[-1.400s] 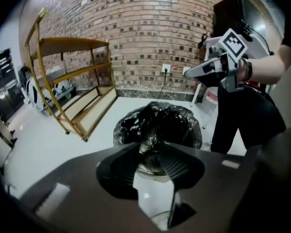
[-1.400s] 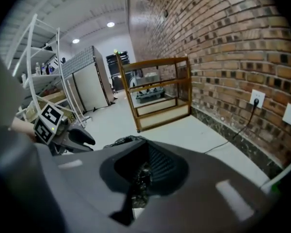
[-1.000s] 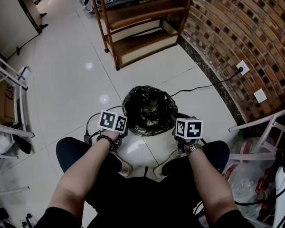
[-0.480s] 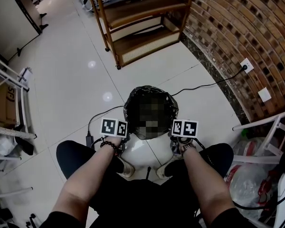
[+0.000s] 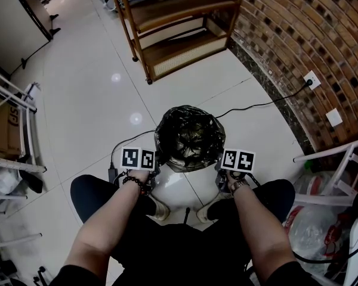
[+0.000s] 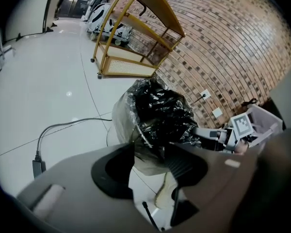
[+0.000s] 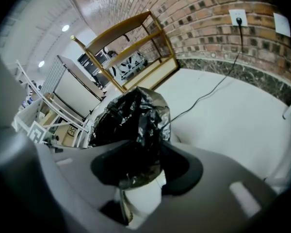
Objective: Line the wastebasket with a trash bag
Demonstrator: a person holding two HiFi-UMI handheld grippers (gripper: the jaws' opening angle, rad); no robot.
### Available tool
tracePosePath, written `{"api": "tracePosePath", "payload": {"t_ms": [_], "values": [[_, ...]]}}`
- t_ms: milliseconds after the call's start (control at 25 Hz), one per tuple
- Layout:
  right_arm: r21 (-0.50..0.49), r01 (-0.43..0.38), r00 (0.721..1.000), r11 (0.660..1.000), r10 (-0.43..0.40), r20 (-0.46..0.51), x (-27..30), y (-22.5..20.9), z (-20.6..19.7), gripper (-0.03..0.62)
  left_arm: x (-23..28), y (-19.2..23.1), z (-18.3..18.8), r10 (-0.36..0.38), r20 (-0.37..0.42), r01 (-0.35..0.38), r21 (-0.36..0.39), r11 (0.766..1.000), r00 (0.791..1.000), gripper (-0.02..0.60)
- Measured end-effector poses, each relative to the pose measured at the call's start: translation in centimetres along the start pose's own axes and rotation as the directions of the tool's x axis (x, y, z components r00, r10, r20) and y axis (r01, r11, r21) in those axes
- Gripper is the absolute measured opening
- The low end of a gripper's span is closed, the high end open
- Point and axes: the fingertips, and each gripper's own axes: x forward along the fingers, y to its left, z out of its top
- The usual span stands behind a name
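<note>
Black plastic film, a crumpled trash bag, caps the round white plastic wastebasket. The basket stands on the pale tiled floor, just ahead of the person's shoes and well clear of the wooden shelf rack. In the head view the left gripper and the right gripper flank the basket, each close against its side below the rim. Compared with a second ago, the right gripper sits lower against the basket. The bag also looks rounder and tighter over the opening, where it looked looser and wider before.

In the left gripper view the jaws stand apart and have just been opening. A greyish fold of the bag's hem hangs in the gap between them, slack rather than pinched.

In the right gripper view the jaws are less widely apart and have also just been opening. A dark bunch of the hem lies between them above the white basket wall. It nearly fills the gap, but I judge the squeeze to be off.

Taken together, the hem seems to be pulled down over the rim on both sides and is now being let go. The lining looks close to done, with perhaps some smoothing left.
</note>
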Motion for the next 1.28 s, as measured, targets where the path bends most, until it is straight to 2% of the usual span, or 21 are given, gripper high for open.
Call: {"api": "tracePosePath", "payload": {"t_ms": [360, 440, 480, 520, 600, 720, 800, 840, 1000, 1120, 1280], "values": [[-0.033, 0.027, 0.999, 0.999, -0.026, 0.036, -3.1, -0.6, 1.2, 0.202, -2.4, 0.3, 2.2, 0.021, 0.102, -0.021, 0.002, 1.0, 0.995, 0.212], [-0.066, 0.051, 0.997, 0.997, -0.046, 0.068, -4.3, -0.5, 1.9, 0.202, -3.4, 0.0, 3.2, 0.05, 0.14, -0.058, 0.058, 0.997, 0.989, 0.212], [-0.098, 0.068, 0.994, 0.993, -0.059, 0.095, -5.1, -0.3, 2.6, 0.202, -4.0, -0.4, 3.9, 0.069, 0.164, -0.088, 0.111, 0.99, 0.984, 0.212], [-0.143, 0.085, 0.99, 0.986, -0.067, 0.127, -5.9, 0.2, 3.4, 0.202, -4.6, -1.0, 4.8, 0.084, 0.191, -0.119, 0.177, 0.977, 0.978, 0.212], [-0.255, 0.105, 0.978, 0.961, -0.054, 0.199, -7.4, 2.4, 5.3, 0.198, -5.5, -2.9, 6.4, 0.083, 0.244, -0.163, 0.327, 0.931, 0.966, 0.212], [-0.421, 0.112, 0.962, 0.9, 0.007, 0.272, -8.4, 7.3, 7.1, 0.087, -6.4, -6.9, 8.1, 0.03, 0.302, -0.193, 0.528, 0.827, 0.953, 0.163], [-0.497, 0.117, 0.957, 0.86, 0.037, 0.288, -8.2, 10.2, 7.2, 0.007, -6.4, -9.4, 8.3, -0.008, 0.314, -0.194, 0.607, 0.771, 0.949, 0.119], [-0.522, 0.115, 0.957, 0.845, 0.046, 0.286, -8.0, 11.3, 7.0, 0.002, -6.2, -10.3, 8.1, -0.021, 0.313, -0.19, 0.626, 0.756, 0.949, 0.096], [-0.58, 0.102, 0.965, 0.808, 0.061, 0.254, -6.9, 13.8, 5.4, 0.002, -5.4, -12.3, 6.7, -0.048, 0.302, -0.168, 0.645, 0.745, 0.952, 0.002], [-0.604, 0.098, 0.971, 0.791, 0.057, 0.232, -6.4, 14.4, 4.3, 0.002, -5.3, -13.3, 5.7, -0.064, 0.305, -0.162, 0.658, 0.735, 0.95, 0.002], [-0.608, 0.094, 0.974, 0.788, 0.055, 0.221, -6.4, 14.7, 3.4, 0.002, -5.3, -14.3, 5.1, -0.079, 0.311, -0.157, 0.665, 0.73, 0.947, 0.002]]}}
